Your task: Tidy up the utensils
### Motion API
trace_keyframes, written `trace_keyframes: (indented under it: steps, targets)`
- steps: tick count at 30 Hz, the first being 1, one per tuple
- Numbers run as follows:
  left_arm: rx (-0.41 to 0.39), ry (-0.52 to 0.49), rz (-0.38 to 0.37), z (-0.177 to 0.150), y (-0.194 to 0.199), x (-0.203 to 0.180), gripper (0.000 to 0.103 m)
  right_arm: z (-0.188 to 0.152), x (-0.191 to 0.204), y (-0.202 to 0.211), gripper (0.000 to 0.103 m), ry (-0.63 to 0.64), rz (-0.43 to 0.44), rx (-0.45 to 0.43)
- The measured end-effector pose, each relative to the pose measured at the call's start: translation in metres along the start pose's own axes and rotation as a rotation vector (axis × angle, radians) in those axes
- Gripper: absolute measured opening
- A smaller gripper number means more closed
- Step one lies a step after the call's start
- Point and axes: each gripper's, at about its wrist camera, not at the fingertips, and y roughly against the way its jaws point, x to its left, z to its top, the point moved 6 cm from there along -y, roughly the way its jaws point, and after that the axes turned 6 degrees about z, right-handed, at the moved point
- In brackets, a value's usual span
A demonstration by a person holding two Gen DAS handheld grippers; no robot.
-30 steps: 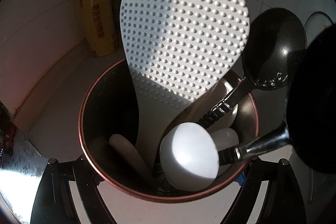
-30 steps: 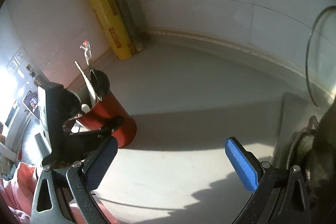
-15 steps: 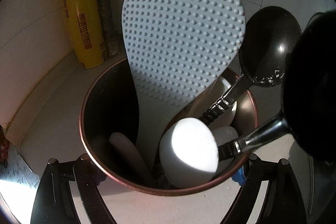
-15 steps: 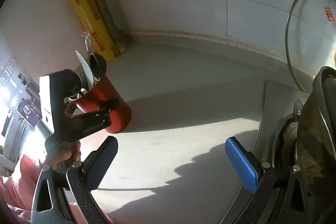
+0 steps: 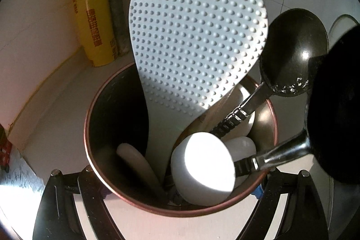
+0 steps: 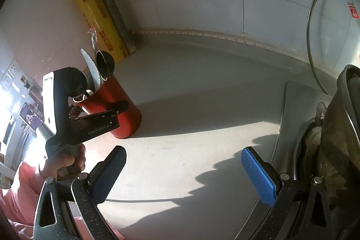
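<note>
Near the worktop's (image 6: 202, 105) back-left corner, the left gripper (image 5: 180, 199) clamps the red utensil holder (image 6: 117, 105) — the right gripper's (image 6: 182, 174) fingers stand wide apart, empty.

The holder (image 5: 180, 206) is standing on the counter (image 6: 202, 105), near the corner of the walls. The paddle (image 5: 195, 37) is standing in the holder, leaning toward its far rim. Two ladles (image 5: 292, 53) are sitting in the holder to the right of the paddle, bowls up and overhanging the right rim. A cup (image 5: 202, 170) is lying in the holder at its near side. The roll (image 5: 92, 6) is leaning in the corner behind the holder. The lid (image 6: 333, 37) is leaning against the wall at the right. The pot (image 6: 337, 150) is sitting on the stove (image 6: 288, 116), in front of the lid.
</note>
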Motion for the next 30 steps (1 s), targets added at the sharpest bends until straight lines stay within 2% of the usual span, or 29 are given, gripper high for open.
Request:
trace_keyframes:
  steps: [4,6,8,19,23,30]
  targets:
    - [0.005,0.019,-0.011,-0.002,0.004,-0.001,0.091,-0.004,0.000,0.002,0.103,0.005,0.012,0.001]
    - [0.000,0.019,-0.008,-0.002,0.007,-0.001,0.099,-0.007,0.001,0.004,0.103,0.009,0.017,0.002]
    - [-0.021,0.017,0.001,-0.003,0.011,-0.002,0.102,-0.010,0.001,0.007,0.103,0.012,0.026,0.000]
    - [-0.047,0.021,0.042,-0.019,0.031,-0.003,0.102,-0.030,0.002,0.016,0.103,0.017,0.049,0.007]
    - [-0.049,0.011,0.037,-0.031,0.042,-0.005,0.102,-0.036,-0.001,0.019,0.103,-0.012,0.034,-0.009]
    - [-0.053,-0.023,-0.031,-0.049,0.060,0.000,0.102,-0.051,0.000,0.022,0.103,-0.077,-0.054,-0.040]
